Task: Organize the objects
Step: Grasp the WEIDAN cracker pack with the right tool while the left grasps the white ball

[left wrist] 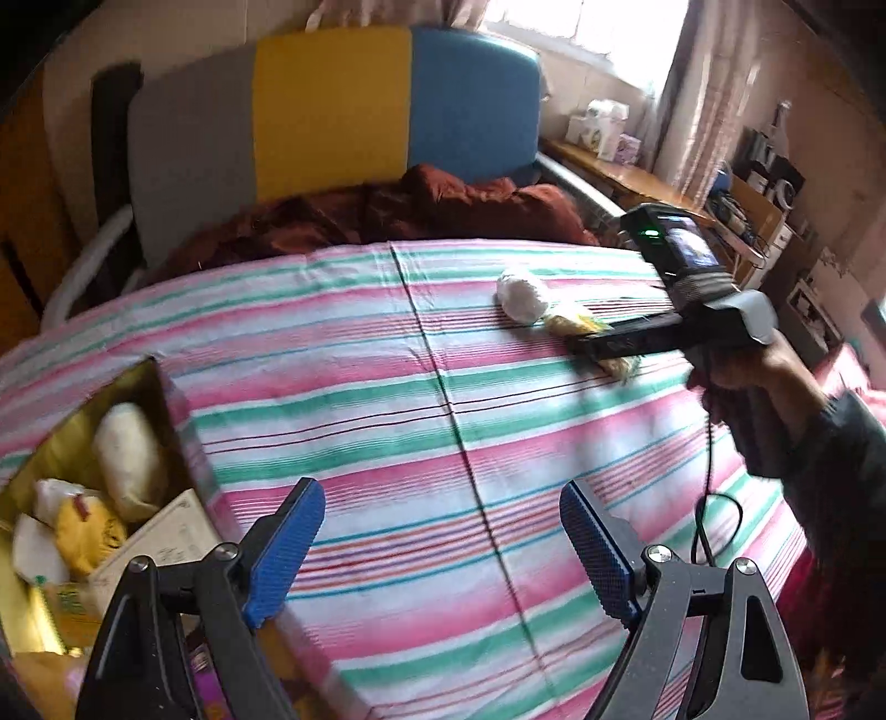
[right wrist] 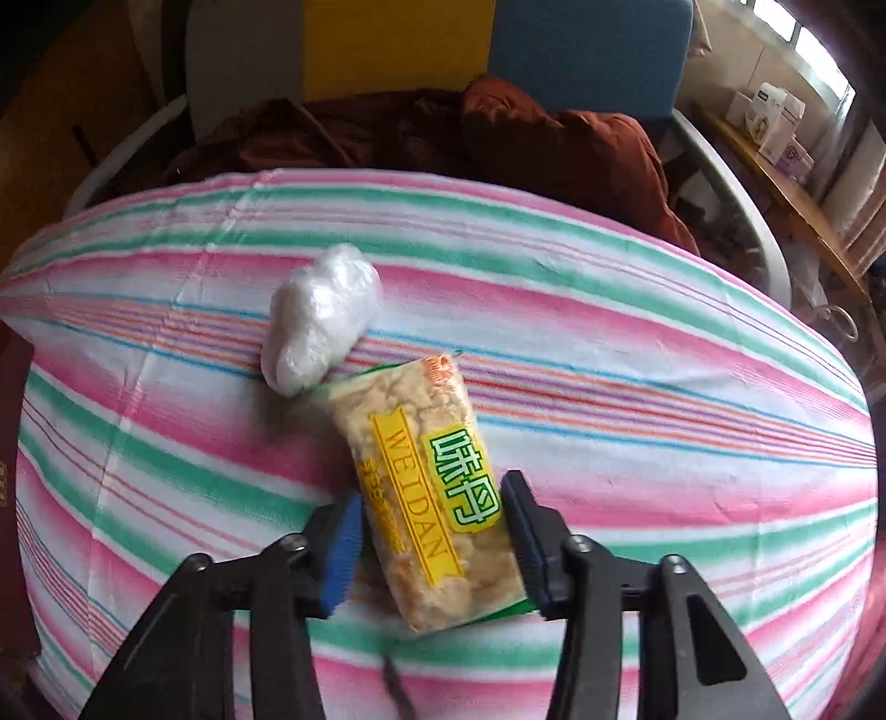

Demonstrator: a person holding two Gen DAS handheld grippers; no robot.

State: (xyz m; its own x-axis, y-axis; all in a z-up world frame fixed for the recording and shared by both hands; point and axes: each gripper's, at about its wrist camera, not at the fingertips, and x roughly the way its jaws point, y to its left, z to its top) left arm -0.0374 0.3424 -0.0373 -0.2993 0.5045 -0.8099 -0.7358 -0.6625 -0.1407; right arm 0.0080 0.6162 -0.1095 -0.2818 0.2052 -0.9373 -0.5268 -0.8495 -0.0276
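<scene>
Striped bedspread (left wrist: 443, 387), tricolour headboard (left wrist: 332, 111), bright window (left wrist: 609, 39).

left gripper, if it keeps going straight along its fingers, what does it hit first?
Probably the striped bedsheet. The left gripper is open with nothing between its fingers, and only bare sheet lies ahead. The open box is off to its left, the white wrapped bundle farther up-right. Depth is unclear.

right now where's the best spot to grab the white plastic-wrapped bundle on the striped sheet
Grip the white plastic-wrapped bundle across its narrow middle, coming from above. It lies flat and elongated on the striped sheet, its lower end meeting the yellow snack packet, so pinch nearer the free upper end.
</scene>
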